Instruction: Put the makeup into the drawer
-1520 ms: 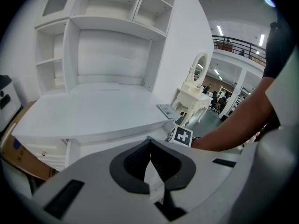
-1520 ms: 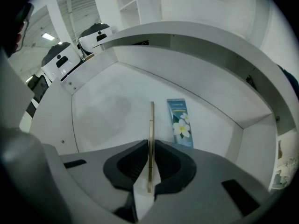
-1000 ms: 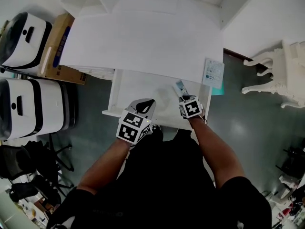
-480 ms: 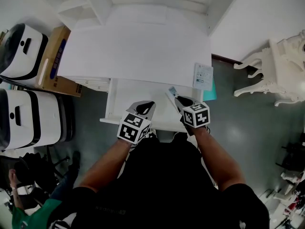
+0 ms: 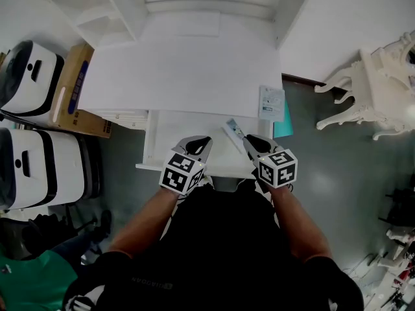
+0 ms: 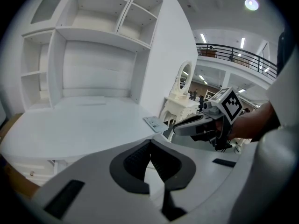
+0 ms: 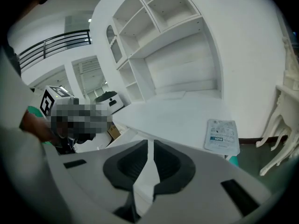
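Observation:
A flat makeup packet point(image 5: 232, 129) sticks out edge-on from my right gripper point(image 5: 249, 141), which is shut on it above the right end of the open white drawer point(image 5: 174, 135). In the right gripper view the packet point(image 7: 145, 171) is a thin white sliver between the pads. A second flat packet point(image 5: 271, 102) lies on the desk's right front corner, and shows too in the right gripper view point(image 7: 222, 135). My left gripper point(image 5: 200, 141) hovers over the drawer's front, its pads meeting at the tips with nothing between them point(image 6: 150, 146).
The white desk point(image 5: 188, 63) has shelves point(image 5: 97, 8) at its back left. A cardboard box point(image 5: 72, 86) and white machines point(image 5: 32, 63) stand at the left. An ornate white table point(image 5: 369, 89) stands at the right. A person in green point(image 5: 16, 274) is at the bottom left.
My right gripper has risen out of the drawer with the packet, its marker cube now larger and further right in the head view. The left gripper lifted slightly.

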A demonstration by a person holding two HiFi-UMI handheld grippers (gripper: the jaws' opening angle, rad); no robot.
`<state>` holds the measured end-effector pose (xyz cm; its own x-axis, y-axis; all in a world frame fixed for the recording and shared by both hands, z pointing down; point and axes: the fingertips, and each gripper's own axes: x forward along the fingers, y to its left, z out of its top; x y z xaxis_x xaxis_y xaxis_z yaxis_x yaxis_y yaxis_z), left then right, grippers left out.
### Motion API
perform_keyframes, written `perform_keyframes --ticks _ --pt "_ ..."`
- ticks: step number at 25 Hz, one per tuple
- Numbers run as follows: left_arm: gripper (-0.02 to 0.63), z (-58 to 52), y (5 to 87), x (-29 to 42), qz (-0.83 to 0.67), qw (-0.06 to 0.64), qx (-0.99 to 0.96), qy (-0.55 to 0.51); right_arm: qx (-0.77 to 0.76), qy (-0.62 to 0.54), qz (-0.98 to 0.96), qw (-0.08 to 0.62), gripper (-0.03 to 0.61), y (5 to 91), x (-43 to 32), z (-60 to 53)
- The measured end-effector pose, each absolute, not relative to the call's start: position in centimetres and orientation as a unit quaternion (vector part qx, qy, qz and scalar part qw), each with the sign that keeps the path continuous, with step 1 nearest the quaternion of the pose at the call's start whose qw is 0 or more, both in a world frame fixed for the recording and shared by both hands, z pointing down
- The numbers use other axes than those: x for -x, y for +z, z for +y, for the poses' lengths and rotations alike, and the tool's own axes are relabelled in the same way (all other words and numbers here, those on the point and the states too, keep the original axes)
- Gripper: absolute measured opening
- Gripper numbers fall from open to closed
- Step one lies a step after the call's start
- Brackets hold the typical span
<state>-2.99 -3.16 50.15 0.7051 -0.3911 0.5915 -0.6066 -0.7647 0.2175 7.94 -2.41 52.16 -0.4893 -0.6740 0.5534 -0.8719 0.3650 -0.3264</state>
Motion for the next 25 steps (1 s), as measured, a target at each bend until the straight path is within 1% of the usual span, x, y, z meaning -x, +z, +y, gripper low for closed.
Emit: perform_keyframes --ticks 4,19,25 --pt "0.011 -3.1 50.1 2.7 -0.273 0.215 -0.901 0.260 -0.487 0.293 -0.806 0.167 0.048 51.9 -8.8 -1.4" --pt "0.011 -2.7 50.1 1.4 -0.266 0.203 -0.902 0.272 -0.488 0.299 -0.803 0.166 0.048 52.3 -9.8 0.0" --pt "0.011 -2.9 49.8 0.5 -0.266 0.218 -0.906 0.245 -0.487 0.305 -0.801 0.167 0.048 52.6 -10.4 -0.1"
